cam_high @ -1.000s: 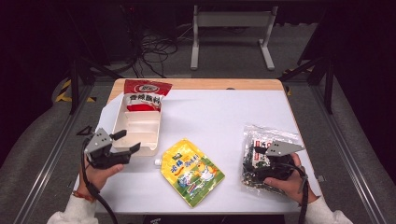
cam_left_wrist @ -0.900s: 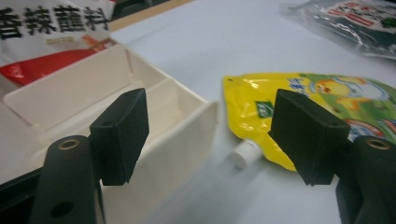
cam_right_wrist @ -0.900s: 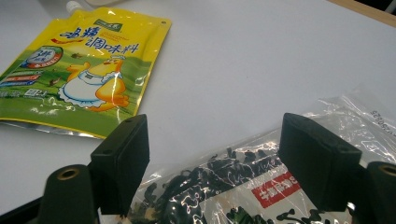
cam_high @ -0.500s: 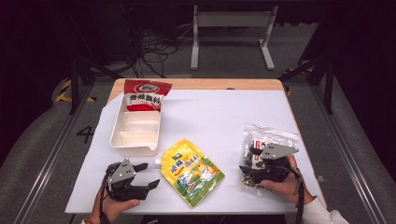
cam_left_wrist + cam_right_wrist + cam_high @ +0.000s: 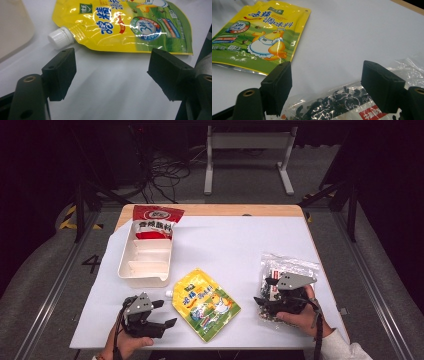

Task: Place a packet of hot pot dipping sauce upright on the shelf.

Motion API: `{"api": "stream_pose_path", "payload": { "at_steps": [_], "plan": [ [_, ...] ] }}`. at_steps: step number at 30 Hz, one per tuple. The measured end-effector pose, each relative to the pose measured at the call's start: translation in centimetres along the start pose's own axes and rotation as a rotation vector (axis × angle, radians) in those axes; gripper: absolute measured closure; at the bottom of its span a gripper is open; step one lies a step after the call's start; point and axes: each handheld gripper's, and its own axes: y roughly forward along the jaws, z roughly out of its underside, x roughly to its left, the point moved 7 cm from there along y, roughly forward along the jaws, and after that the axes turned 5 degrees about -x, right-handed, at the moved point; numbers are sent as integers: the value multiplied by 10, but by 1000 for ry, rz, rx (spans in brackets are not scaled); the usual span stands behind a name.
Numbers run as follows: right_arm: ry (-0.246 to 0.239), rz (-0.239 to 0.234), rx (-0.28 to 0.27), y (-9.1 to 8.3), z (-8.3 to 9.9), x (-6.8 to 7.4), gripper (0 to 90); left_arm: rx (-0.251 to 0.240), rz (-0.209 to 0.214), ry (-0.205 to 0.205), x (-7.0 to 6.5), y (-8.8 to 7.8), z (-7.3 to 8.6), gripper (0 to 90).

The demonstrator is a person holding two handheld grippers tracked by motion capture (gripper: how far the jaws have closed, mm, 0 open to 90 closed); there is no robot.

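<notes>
Two tools gape empty: the left tool (image 5: pixel 112 72) has just been widening before the soft, slippery yellow pouch (image 5: pixel 130 27), best pinched by its edge; the right tool (image 5: pixel 327 85) hovers over the crinkly clear bag (image 5: pixel 342 105).

yellow pouch (image 5: pixel 130 27) cut off at top edge, clear bag (image 5: pixel 352 105) cropped at bottom

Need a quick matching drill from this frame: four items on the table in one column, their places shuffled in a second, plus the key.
Things
1 yellow pouch
2 red packet
3 white tray
4 clear bag of dark dried bits

Places
A lying over the tray's far end
B under the right gripper
C left half of the table, near the edge
D front centre, between the two grippers

Pairs: 1-D, 2-A, 3-C, 4-B
</notes>
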Motion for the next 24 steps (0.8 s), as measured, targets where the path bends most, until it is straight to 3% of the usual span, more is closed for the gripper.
{"api": "stream_pose_path", "payload": {
  "at_steps": [1,6,10,15,19,21,24],
  "plan": [
    [-2,-1,-5,0,-1,0,247,1,-14,15,0,1,1,232],
    [2,2,-9,-2,-3,-4,247,14,4,17,-5,5,3,231],
    [0,30,-6,-8,-3,-11,247,19,-2,31,-5,6,2,226],
    [-28,148,12,-22,4,-35,245,7,-10,43,-6,6,-1,215],
    [44,244,39,-37,22,-70,243,2,-6,62,-8,6,-2,212],
    [68,256,49,-40,28,-79,240,-2,-9,70,-9,6,-4,212],
    [148,294,82,-49,46,-100,232,-5,-10,80,-9,8,-6,211]
  ]
}}
